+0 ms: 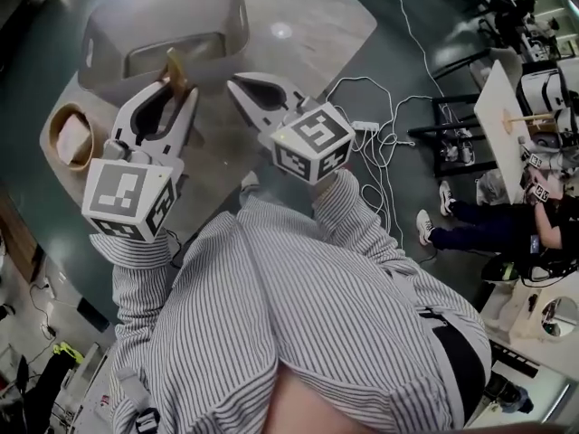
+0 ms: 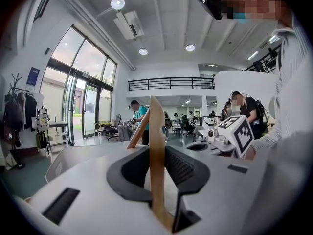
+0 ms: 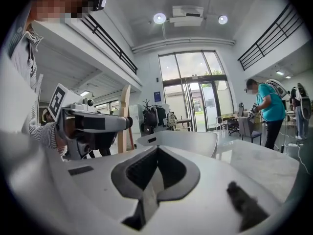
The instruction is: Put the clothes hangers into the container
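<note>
Between the jaws of my left gripper [image 1: 178, 90], closed partway onto it, stands the pale wooden clothes hanger [image 2: 157, 131], short of the grey rounded plastic container [image 1: 231, 12]. Pinched on a thin edge, it could pivot or catch the rim. I see no hanger inside. My right gripper [image 1: 235, 82] is closed and empty. A small round wooden bowl [image 1: 54, 120] holds something pale.

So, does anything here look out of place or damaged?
Nothing looks spilled or broken. The only odd thing is the wooden hanger, which sticks up out of the left gripper, clamped between its jaws. The container sits upright on the table.
</note>
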Demonstrator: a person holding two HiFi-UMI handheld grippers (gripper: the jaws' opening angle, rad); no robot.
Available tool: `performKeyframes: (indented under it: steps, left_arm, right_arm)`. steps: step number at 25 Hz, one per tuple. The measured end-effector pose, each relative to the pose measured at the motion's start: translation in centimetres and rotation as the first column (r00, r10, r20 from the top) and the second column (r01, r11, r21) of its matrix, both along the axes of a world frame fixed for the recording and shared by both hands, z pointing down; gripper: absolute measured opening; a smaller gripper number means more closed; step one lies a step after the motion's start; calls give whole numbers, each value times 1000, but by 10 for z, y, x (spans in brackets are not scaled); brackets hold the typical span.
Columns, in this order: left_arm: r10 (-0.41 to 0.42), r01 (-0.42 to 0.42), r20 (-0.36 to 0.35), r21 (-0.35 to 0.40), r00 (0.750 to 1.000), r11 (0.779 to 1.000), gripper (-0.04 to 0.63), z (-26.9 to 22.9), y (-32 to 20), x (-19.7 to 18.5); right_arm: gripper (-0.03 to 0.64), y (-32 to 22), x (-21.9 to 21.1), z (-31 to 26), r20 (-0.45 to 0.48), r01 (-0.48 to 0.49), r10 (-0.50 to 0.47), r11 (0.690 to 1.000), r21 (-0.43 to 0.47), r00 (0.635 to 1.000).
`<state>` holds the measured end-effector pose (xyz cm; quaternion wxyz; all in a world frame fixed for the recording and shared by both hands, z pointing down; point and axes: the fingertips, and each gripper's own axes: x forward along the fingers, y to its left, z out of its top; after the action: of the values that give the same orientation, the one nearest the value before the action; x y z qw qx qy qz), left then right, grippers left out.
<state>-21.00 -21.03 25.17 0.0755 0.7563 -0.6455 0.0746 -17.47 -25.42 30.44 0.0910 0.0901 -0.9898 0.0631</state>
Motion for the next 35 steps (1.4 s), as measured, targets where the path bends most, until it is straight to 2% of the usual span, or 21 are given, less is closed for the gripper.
performKeyframes:
  steps: [5, 14, 19, 24, 31, 35]
  left_arm:
    - [-82, 82, 21, 17, 996, 997, 98, -21, -8, -4]
    - [-160, 157, 82, 37, 984, 987, 98, -57, 1, -20]
    - [-181, 172, 120, 83, 976, 982, 99, -80, -4, -31]
    - [-187, 173, 126, 113, 974, 978, 100, -100, -8, -39]
    - [-222, 191, 218, 153, 950, 970, 100, -133, -15, -48]
    - [-216, 173, 246, 183, 945, 968, 100, -148, -19, -51]
  right_arm:
    - [15, -15, -7, -18, 30, 64, -64, 998, 12, 997]
    - [15, -15, -35, -46, 81, 138, -142, 989, 61, 986]
    - [15, -11, -50, -59, 93, 180, -188, 980, 87, 978]
    - [15, -15, -60, -69, 109, 202, -213, 974, 106, 971]
    - [15, -26, -71, -87, 154, 206, -226, 969, 133, 962]
    - [15, -26, -77, -93, 167, 210, -233, 967, 143, 958]
